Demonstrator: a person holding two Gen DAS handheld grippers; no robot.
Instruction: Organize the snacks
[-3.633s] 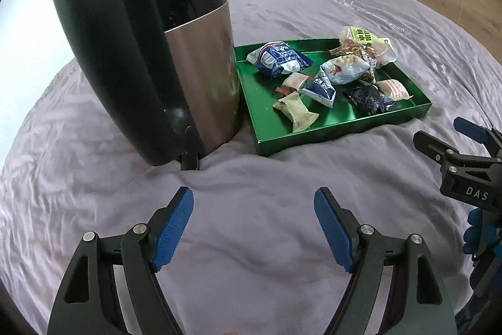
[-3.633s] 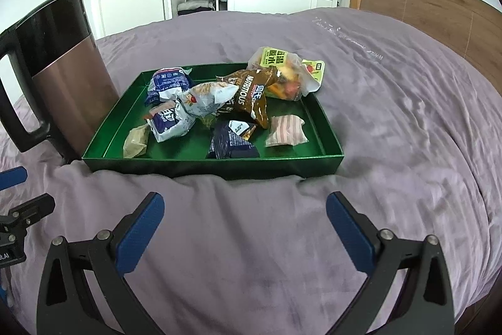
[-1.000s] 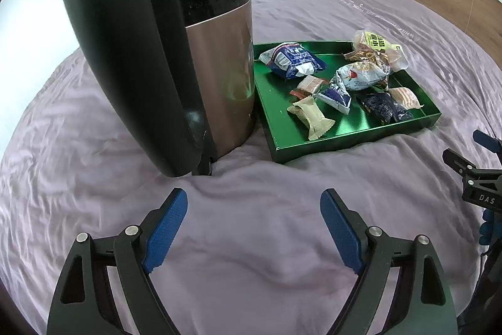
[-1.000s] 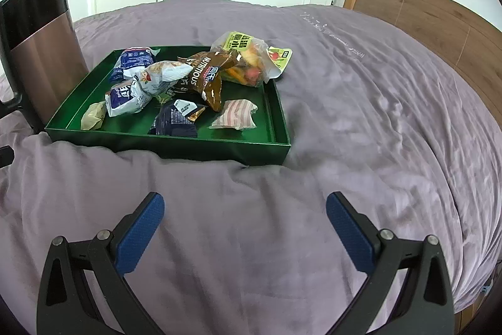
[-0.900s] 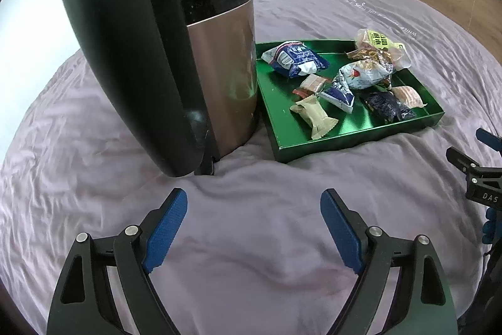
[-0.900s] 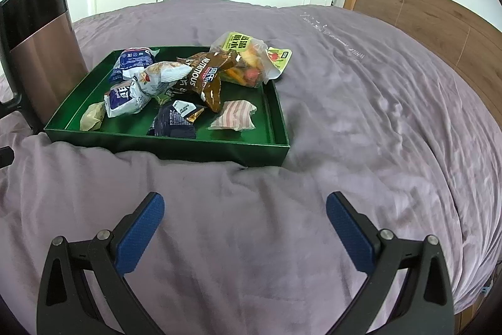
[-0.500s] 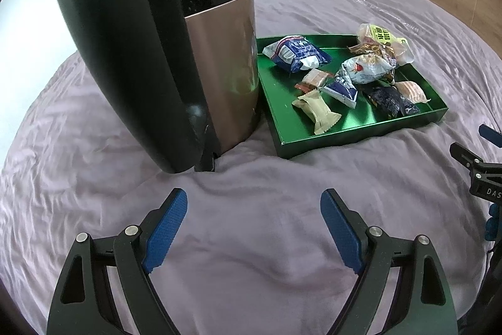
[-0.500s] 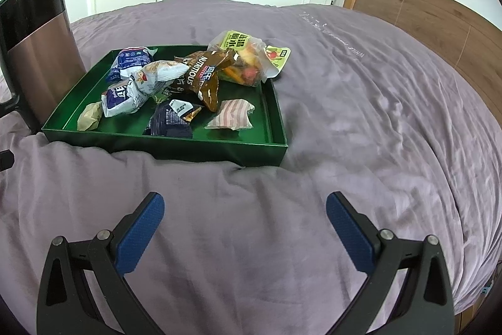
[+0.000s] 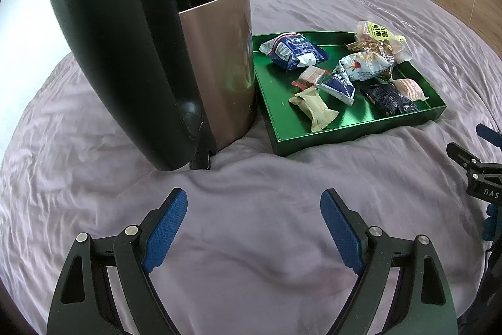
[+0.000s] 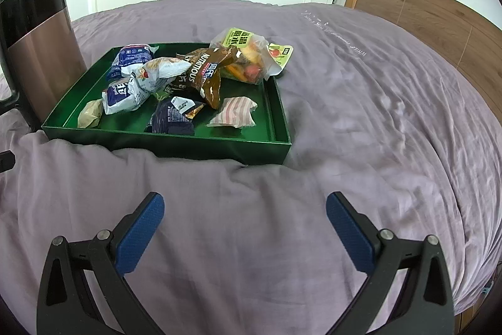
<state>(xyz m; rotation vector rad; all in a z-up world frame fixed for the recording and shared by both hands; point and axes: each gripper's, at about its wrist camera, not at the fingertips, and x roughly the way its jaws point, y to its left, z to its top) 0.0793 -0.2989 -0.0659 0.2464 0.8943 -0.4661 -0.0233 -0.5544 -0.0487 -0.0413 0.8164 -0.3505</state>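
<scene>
Left claw: I am holding my left gripper (image 9: pixel 253 228) spread wide and empty above the purple bedspread (image 9: pixel 251 187).
Right claw: my right gripper (image 10: pixel 244 225) is gaping just as wide, gripping nothing.
Snacks: they are lying piled in the green tray (image 10: pixel 175 146) on the bed, mostly toward its far edge.
Kettle: the black and copper kettle (image 9: pixel 175 30) is standing just beside the tray's left edge.

Left claw (image 9: pixel 254 228) and right claw (image 10: pixel 244 228): black speckled plastic arms, ribbed blue pads (image 9: pixel 164 233), silver pivot screws (image 9: pixel 131 230). White "DAS" marking on right claw body.
</scene>
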